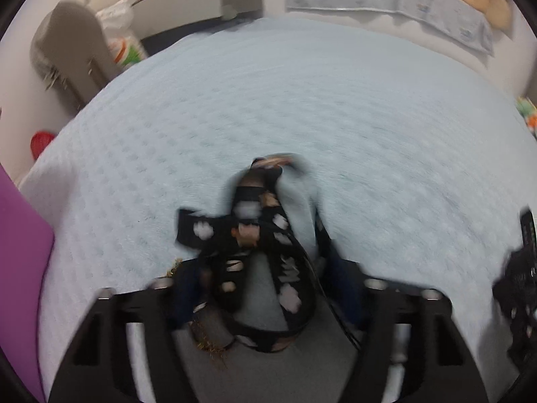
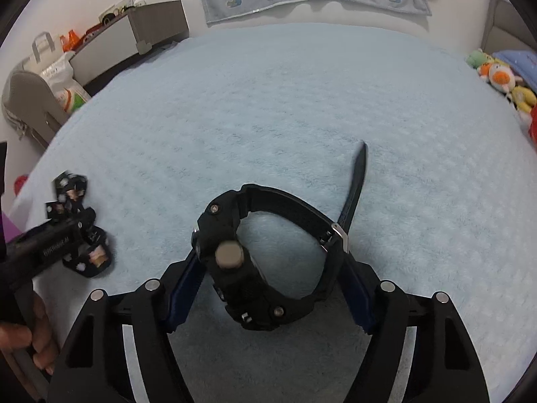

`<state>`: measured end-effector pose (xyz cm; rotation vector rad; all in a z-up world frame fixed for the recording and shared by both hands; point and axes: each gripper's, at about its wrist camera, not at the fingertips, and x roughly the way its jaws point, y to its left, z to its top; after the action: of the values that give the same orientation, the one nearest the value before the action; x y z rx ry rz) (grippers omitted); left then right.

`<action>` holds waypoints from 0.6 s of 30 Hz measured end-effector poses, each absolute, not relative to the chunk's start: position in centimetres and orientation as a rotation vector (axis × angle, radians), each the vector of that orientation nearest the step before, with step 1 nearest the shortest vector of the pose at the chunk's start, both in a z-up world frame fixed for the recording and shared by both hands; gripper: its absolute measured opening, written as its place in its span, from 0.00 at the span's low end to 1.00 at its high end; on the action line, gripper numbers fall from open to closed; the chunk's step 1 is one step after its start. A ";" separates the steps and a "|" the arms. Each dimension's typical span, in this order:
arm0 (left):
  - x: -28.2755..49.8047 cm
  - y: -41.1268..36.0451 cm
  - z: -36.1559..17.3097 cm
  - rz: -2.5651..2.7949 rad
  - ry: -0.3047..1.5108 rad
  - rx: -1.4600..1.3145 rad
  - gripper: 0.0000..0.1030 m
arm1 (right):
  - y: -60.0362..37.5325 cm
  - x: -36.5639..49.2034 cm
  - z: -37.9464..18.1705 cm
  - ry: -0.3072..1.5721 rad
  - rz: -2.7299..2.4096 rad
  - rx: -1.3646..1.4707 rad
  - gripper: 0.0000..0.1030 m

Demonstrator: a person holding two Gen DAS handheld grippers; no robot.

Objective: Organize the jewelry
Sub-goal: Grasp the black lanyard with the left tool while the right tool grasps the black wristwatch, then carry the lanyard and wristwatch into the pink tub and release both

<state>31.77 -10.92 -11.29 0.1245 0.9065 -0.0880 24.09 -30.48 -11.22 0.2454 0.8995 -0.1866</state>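
In the right wrist view my right gripper (image 2: 268, 288) is shut on a chunky black wristwatch (image 2: 255, 268), its buckled strap (image 2: 352, 194) looping up over the pale blue blanket (image 2: 302, 107). In the left wrist view, which is blurred, my left gripper (image 1: 265, 302) holds a black pouch with white and tan prints (image 1: 268, 252) between its fingers; a bit of gold chain (image 1: 208, 346) shows beside it. The left gripper (image 2: 43, 252) and the pouch (image 2: 84, 248) also show at the left of the right wrist view. The watch shows at the right edge of the left view (image 1: 523, 268).
The blanket covers a bed. A grey chair (image 2: 30, 104), a white bag (image 2: 63, 77) and a grey cabinet (image 2: 134, 33) stand beyond its far-left edge. Plush toys (image 2: 503, 77) lie at the right edge. A purple object (image 1: 20, 252) is at left.
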 end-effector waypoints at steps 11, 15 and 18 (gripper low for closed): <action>25.4 -8.6 -9.8 -0.164 0.917 0.109 0.21 | -30.2 19.7 -10.3 0.871 -0.136 0.272 0.68; 22.3 -6.8 -7.6 -0.169 0.886 0.104 0.21 | -28.9 16.9 -9.7 0.870 -0.120 0.261 0.67; 20.2 -5.5 -5.4 -0.175 0.853 0.087 0.21 | -28.1 14.9 -9.3 0.872 -0.111 0.271 0.67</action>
<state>20.16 -5.45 -5.36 0.0874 0.8534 -0.1754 14.88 -28.09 -9.27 0.2712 0.8722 -0.1110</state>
